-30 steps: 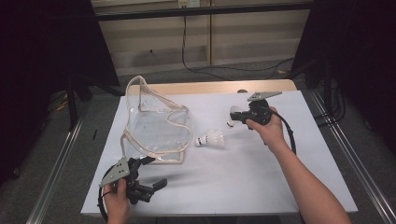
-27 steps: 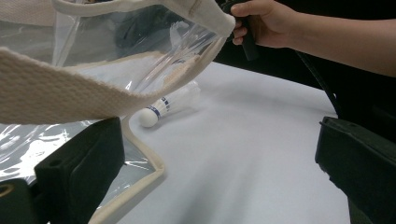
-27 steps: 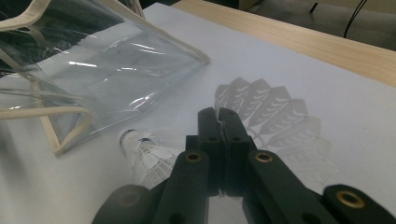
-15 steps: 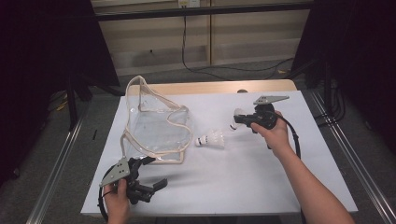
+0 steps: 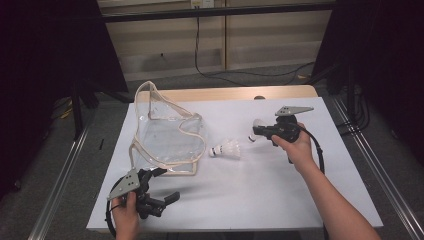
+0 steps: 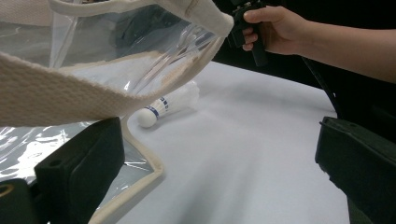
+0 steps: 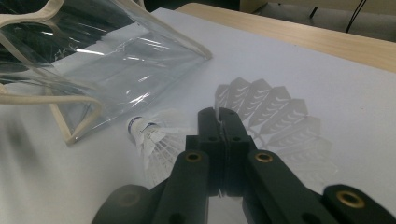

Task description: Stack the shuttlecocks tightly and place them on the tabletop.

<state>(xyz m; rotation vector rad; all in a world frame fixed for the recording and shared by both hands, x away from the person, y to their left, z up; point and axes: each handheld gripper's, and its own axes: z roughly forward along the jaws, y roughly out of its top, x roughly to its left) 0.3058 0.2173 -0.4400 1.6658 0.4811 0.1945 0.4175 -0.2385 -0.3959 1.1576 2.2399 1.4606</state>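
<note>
Gripping a shuttlecock by its feathers, the right gripper is seen with jaws clenched, held above the white table. A second shuttlecock is found lying on the table just left of it, beside the clear bag. The left gripper is held released near the bag's front edge.

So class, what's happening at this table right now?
A person holds a two-jaw gripper in each hand over a white table. The right gripper is shut on a shuttlecock's feather skirt, holding it above the table. A second shuttlecock lies on the table beside a clear bag with cream trim. The left gripper stands open at the bag's near edge, gripping nothing yet. Likely the shuttlecocks are headed into the bag.
</note>
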